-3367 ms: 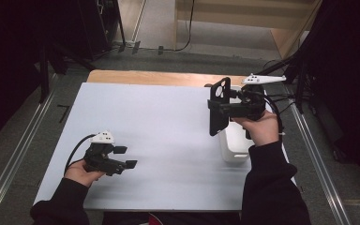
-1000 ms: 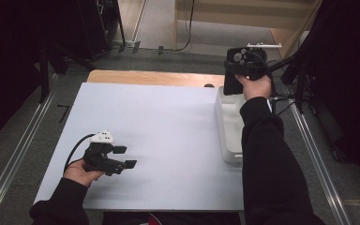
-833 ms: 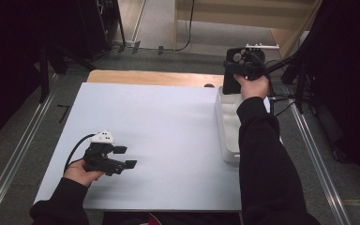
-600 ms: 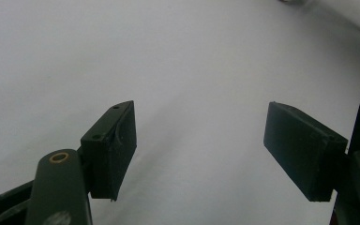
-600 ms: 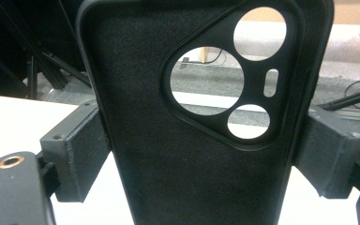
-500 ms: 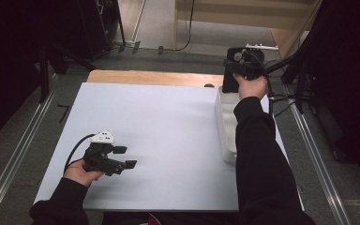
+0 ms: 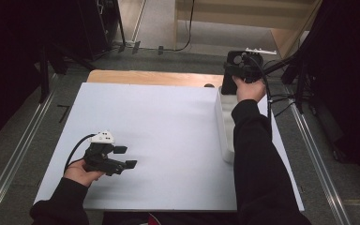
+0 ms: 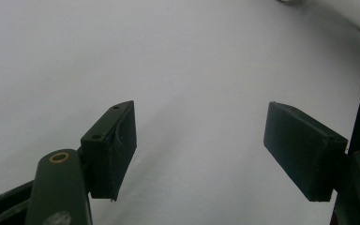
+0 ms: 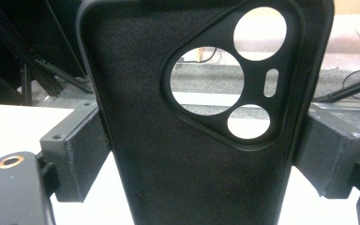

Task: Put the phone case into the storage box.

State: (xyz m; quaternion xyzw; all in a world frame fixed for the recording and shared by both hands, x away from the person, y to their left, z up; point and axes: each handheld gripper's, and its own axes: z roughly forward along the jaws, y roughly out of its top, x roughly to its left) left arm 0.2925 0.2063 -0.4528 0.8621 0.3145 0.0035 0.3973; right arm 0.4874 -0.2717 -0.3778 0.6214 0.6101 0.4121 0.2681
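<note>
Your right sleeve (image 7: 258, 159) lay across the white tray (image 7: 225, 126) at the table's right edge, so most of that tray was covered and you could not tell whether anything lay in it. The black phone case (image 9: 192, 140) was cut off at the top and bottom of the right gripper view; its inner lining faced the camera, and the floor showed through its camera cut-outs. Your right gripper (image 7: 238, 75) had its jaws clamped on the case's two long sides, holding it upright above the tray's far end. Your left gripper (image 7: 122, 157) rested low over the white table (image 7: 168, 140) near its front left, jaws apart with nothing between them.
</note>
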